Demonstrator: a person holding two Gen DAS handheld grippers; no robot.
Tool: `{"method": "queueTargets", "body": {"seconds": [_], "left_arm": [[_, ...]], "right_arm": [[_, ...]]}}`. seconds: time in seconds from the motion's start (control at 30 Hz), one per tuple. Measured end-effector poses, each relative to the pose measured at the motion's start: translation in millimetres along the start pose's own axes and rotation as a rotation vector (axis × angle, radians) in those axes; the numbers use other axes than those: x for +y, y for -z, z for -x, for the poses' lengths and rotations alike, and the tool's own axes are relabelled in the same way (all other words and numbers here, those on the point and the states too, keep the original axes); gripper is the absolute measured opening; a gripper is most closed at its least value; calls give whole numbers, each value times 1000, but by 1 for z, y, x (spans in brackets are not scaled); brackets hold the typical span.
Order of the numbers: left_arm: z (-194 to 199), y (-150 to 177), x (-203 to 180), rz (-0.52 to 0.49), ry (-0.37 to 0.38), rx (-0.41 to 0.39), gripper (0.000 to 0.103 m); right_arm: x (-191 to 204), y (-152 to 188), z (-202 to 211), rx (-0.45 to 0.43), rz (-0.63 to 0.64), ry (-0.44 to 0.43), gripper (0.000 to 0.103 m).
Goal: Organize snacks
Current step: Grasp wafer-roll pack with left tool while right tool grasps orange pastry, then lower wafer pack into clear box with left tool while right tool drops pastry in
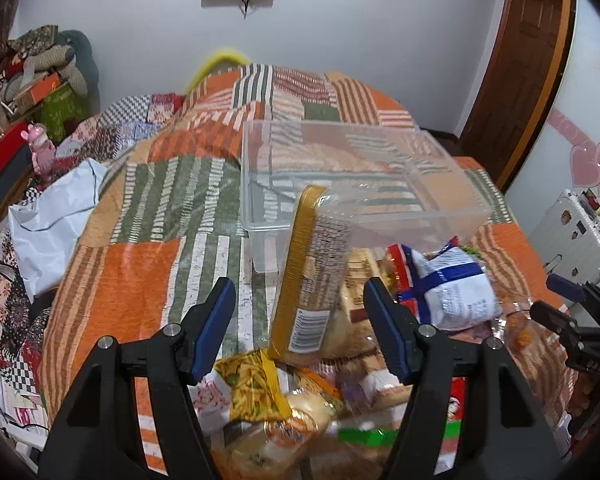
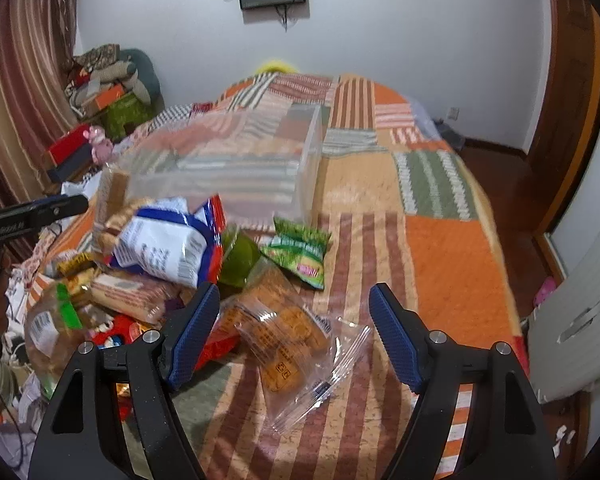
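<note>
- Blue-padded left hand-held gripper (image 1: 300,324) is released, fingers spread either side of the gold-edged biscuit pack (image 1: 314,276), whose long axis runs away toward the clear bin (image 1: 260,184) on the bed.
- Right hand-held gripper (image 2: 294,330) is likewise released, the orange cracker pack (image 2: 284,336) lying between its fingers.

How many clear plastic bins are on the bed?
1: the clear plastic bin sits on the patchwork bedspread just beyond the snack pile, apparently empty. No other shows, though clutter could hide one.
</note>
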State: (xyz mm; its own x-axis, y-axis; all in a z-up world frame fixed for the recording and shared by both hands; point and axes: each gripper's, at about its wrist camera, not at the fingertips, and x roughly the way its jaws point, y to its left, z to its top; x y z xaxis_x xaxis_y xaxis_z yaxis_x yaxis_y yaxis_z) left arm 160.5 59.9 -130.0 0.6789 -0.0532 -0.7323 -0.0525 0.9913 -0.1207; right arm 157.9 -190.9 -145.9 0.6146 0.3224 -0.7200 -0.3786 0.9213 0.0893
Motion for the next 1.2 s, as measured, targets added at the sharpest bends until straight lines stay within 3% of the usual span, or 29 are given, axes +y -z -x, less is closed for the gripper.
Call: {"method": "queueTargets", "body": {"seconds": [0.2,0.4,0.53,0.6,0.8,0.83,1.2], "left_arm": [[-26,-6,3,-21,12,60,66],[-43,-9,9,-1,44,79,66],[-45,-11,6,-7,85,65,42],[-44,-12,1,-34,67,49,41],[-34,-7,-6,-81,20,11,37],[-32,-7,-5,-79,21,9,37],[5,-8,4,-39,29,-49,36]], "right_arm": [[-8,1,-15,67,-44,-73,75],[-7,4,-22,92,-51,-74,85],[-8,5,-23,95,-32,-78,85],[-5,4,-24,96,-17,-78,85],[-8,2,-22,88,-36,-119,64],[-9,2,-22,93,-43,-137,51],[-17,6,-6,73,-98,-114,44]]}}
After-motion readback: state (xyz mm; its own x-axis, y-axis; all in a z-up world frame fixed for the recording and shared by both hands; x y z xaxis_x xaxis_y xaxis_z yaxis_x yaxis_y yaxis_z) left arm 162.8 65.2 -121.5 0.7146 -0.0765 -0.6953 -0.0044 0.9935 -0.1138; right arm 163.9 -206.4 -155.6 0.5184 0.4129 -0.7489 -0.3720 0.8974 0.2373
